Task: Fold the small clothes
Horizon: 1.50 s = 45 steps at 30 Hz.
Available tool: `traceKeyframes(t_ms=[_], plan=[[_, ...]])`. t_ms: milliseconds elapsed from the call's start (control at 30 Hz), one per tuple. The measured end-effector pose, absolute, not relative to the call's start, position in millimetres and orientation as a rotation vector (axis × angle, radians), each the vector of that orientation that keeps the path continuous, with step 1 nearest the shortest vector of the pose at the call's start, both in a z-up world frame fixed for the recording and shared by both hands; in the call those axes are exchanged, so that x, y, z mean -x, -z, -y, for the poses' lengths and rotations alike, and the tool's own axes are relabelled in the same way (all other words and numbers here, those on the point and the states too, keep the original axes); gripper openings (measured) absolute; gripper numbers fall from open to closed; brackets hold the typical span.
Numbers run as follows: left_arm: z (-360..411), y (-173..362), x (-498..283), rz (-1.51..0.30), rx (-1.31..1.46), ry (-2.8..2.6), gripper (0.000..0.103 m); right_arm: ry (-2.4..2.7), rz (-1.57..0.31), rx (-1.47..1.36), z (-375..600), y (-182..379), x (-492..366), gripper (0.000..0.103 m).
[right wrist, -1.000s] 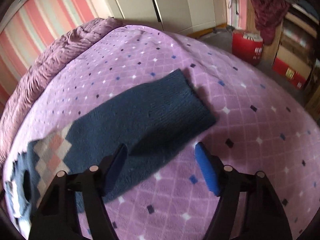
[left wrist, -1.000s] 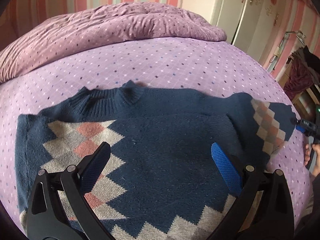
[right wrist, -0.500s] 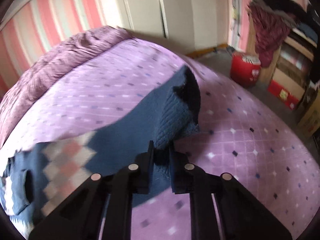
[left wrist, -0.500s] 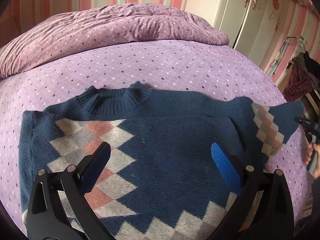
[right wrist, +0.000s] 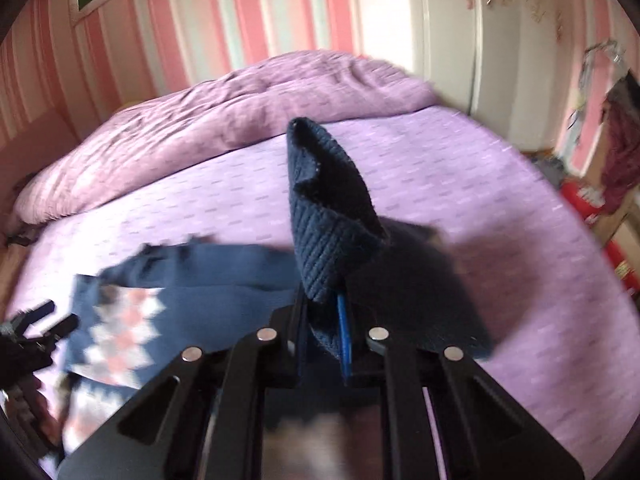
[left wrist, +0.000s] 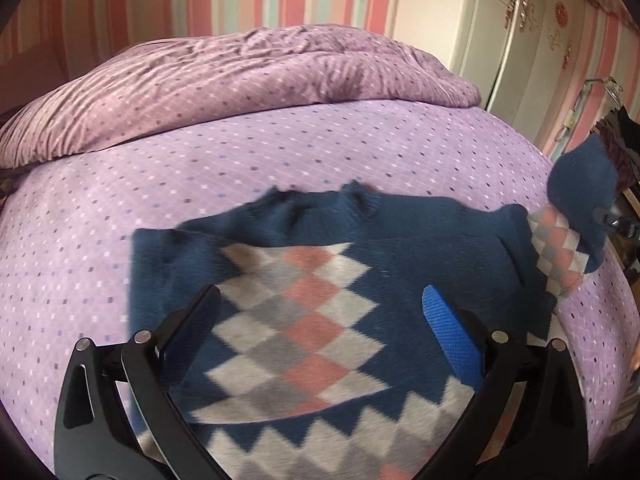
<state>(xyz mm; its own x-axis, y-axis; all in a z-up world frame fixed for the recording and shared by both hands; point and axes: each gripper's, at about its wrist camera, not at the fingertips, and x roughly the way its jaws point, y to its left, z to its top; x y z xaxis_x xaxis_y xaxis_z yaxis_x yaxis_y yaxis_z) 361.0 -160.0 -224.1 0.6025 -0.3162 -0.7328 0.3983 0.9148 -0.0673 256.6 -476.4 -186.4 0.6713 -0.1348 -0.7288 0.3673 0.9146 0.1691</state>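
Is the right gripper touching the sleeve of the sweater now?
Touching. In the right wrist view, the right gripper is closed on the navy sleeve, with the knit pinched between its fingers and the cuff standing up above them.

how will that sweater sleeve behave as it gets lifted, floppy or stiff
Probably floppy: the sleeve bends and droops around the shut right gripper. The thick ribbed knit likely grips the pads, so slipping seems unlikely. The sweater body may drag along on the bed.
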Motion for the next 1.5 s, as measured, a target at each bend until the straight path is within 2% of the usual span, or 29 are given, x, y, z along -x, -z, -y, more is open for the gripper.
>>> traceKeyframes(t_ms=[400,667,700,733,767,800,833,867,967,1233,1300,1367,1400,1433,1467,1500], plan=[[32,211,-377,-0.802,-0.048,0.245,0.1,0.161,-0.882,-0.306,316,232,-327,0.013],[-6,212,-375,-0.808,-0.005,0.183,0.1,0.044,-1.025,-0.276,224,288,-360,0.015],[-7,212,-374,-0.808,-0.003,0.184,0.1,0.023,-1.036,-0.27,217,292,-362,0.019],[-7,212,-373,-0.807,-0.004,0.184,0.1,0.002,-1.049,-0.266,212,294,-363,0.029],[-6,212,-373,-0.809,-0.005,0.184,0.1,-0.022,-1.054,-0.264,210,296,-363,0.047],[-4,212,-373,-0.815,-0.001,0.184,0.1,-0.046,-1.049,-0.259,209,295,-361,0.058],[-3,213,-372,-0.819,0.011,0.189,0.1,-0.059,-1.028,-0.252,212,289,-354,0.069],[0,215,-371,-0.831,0.038,0.212,0.1,-0.067,-0.998,-0.257,220,281,-345,0.073],[21,227,-368,-0.866,0.06,0.254,0.1,-0.06,-0.955,-0.279,249,264,-321,0.078],[102,288,-382,-0.989,0.212,0.36,0.099,0.157,-0.91,-0.222,354,241,-277,0.078],[113,304,-387,-1.017,0.25,0.361,0.093,0.181,-0.904,-0.237,371,241,-270,0.078],[119,318,-392,-1.046,0.277,0.365,0.07,0.205,-0.903,-0.236,386,242,-265,0.078],[122,325,-395,-1.062,0.292,0.361,0.065,0.209,-0.903,-0.236,390,242,-264,0.078],[123,328,-395,-1.056,0.295,0.349,0.05,0.218,-0.902,-0.237,394,244,-263,0.078],[123,329,-395,-1.047,0.29,0.342,0.027,0.223,-0.901,-0.238,399,243,-259,0.078],[125,332,-396,-1.05,0.284,0.35,0.016,0.229,-0.901,-0.241,403,244,-257,0.078]])
